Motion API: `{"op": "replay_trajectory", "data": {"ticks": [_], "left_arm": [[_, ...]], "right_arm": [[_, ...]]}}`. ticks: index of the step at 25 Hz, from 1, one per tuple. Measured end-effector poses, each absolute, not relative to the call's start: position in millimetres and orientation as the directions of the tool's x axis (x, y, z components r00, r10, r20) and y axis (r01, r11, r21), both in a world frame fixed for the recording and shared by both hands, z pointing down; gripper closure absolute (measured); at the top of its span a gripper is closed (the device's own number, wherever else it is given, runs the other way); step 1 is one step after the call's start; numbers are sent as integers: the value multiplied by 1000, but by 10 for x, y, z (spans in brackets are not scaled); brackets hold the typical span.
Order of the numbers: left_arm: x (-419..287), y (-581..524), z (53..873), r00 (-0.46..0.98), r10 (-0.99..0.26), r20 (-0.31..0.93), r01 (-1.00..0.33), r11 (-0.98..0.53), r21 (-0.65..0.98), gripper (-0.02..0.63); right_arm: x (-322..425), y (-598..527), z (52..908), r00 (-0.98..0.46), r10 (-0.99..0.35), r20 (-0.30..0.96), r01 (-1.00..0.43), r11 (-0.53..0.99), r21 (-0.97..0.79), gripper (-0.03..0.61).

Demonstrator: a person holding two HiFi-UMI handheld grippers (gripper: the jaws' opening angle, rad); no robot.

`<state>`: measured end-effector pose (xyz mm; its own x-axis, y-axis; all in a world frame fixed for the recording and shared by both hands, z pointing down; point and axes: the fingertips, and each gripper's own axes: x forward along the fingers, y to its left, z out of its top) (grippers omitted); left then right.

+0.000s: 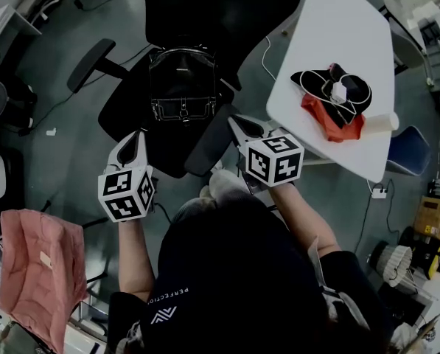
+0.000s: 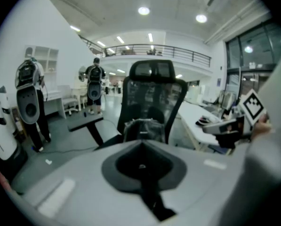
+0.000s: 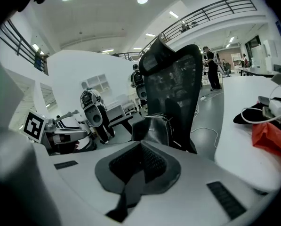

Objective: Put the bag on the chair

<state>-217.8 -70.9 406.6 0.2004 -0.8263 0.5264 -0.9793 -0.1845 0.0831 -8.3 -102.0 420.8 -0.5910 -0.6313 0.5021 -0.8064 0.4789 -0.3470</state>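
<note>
Bag [image 1: 183, 83] sits upright on the black chair [image 1: 135, 127] in the head view, against the backrest. My left gripper [image 1: 135, 137] and right gripper [image 1: 236, 122] are near the front of the seat, one on each side, both clear of the bag. A white table [image 1: 330, 35] stands to the right.

In the left gripper view, my fingers [image 2: 84, 178] are pressed together on nothing, and the bag [image 2: 142, 128] rests on the seat beyond them.

The right gripper view shows the same: fingers [image 3: 74, 182] closed and empty, bag [image 3: 154, 128] on the chair [image 3: 178, 88] ahead.
</note>
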Motion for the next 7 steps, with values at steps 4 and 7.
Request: {"op": "replay_trajectory", "data": {"ticks": [4,7], "left_arm": [[-2256,-601,4098,209,-824,527,-978,-182,103,606],[-2314,-540,4126,216,-823,526,-976,-179,121,606]], "right_arm": [[-124,-915,4194,-582,-646,494,-813,466,-348,580],[-185,-847,4188,-582,-648,491,-813,470,-344,580]]}}
